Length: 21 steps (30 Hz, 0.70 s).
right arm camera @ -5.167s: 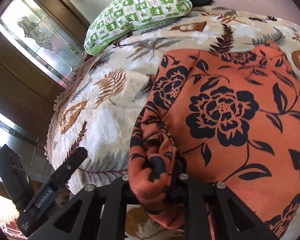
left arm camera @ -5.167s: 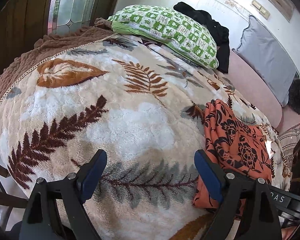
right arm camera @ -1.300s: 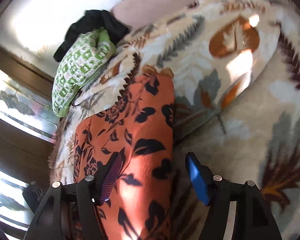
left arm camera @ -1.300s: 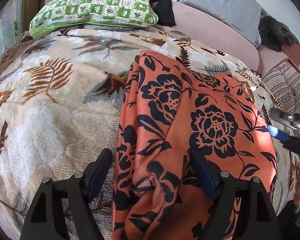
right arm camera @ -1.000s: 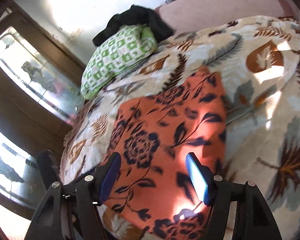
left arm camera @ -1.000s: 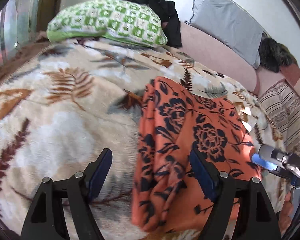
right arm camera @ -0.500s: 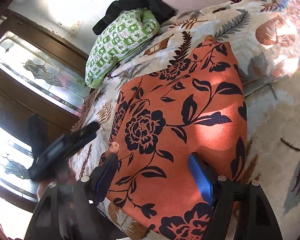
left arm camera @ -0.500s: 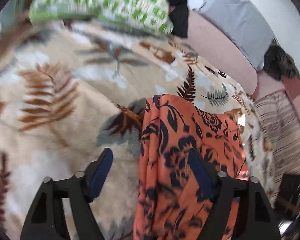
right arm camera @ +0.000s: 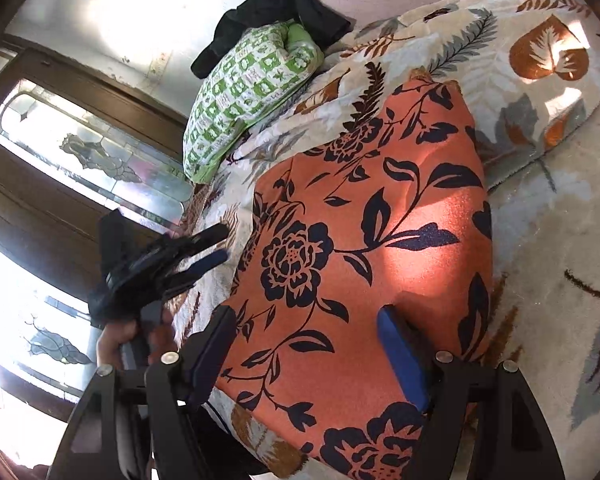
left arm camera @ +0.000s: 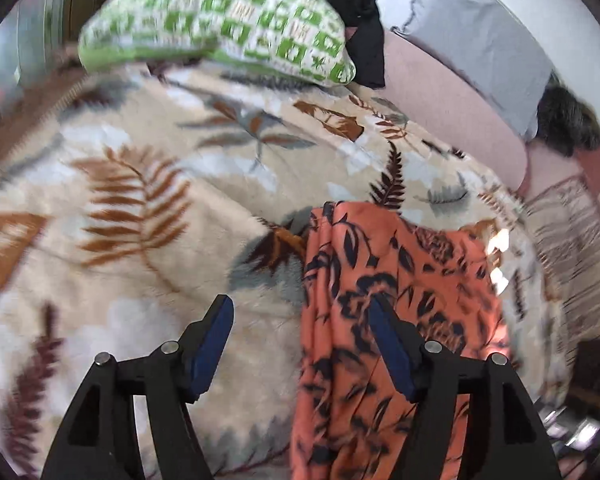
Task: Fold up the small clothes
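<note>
On the bed's leaf-print blanket [left arm camera: 148, 240] the orange floral garment [right arm camera: 364, 248] lies flat so I can fold it — my left gripper [left arm camera: 300, 344] and right gripper [right arm camera: 306, 354] hover wide open, holding nothing.

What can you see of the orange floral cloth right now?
The orange cloth, printed with dark navy flowers and leaves, looks like soft matte fabric. It lies folded in a flat oblong on the leaf-patterned blanket, its left edge bunched into ridges. Both grippers are open above it; neither grips it.
</note>
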Tool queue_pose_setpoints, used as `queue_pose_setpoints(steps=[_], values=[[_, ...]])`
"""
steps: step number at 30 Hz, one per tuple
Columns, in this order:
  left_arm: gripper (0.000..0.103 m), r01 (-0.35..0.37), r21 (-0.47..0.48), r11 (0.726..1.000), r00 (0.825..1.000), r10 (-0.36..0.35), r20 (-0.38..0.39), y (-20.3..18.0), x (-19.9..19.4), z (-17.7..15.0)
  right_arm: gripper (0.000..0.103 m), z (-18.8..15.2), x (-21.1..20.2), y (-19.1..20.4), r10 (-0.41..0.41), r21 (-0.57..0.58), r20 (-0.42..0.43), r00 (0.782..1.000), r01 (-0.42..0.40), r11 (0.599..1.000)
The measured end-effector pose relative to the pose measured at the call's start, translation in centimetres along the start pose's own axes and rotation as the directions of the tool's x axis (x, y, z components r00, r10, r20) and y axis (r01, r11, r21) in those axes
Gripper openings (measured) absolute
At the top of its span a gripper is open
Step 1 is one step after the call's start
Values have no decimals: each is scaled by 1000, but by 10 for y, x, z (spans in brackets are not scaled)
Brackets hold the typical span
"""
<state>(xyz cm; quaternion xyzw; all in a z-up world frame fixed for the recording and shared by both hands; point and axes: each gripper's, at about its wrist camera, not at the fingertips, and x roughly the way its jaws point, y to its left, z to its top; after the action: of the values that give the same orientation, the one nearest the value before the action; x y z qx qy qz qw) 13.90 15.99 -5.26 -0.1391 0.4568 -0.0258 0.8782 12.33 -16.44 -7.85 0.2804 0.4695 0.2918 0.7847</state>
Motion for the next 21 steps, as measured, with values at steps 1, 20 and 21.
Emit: queue_pose_setpoints(steps=[1,20,21], values=[[71,-34,34,999,999,34,18,-5,-10,-8,77,-2,-4,2,-3,0,11,1000,3,1000],[76,-176,150,973,984,180,-14,-33,-8,-85,89,2,8,-5,-50,40,-17,999,50,998],[76,-178,154,972,983,182,-12,-33,-9,-85,89,4,11,-11,-40,62,-12,999,41,997]])
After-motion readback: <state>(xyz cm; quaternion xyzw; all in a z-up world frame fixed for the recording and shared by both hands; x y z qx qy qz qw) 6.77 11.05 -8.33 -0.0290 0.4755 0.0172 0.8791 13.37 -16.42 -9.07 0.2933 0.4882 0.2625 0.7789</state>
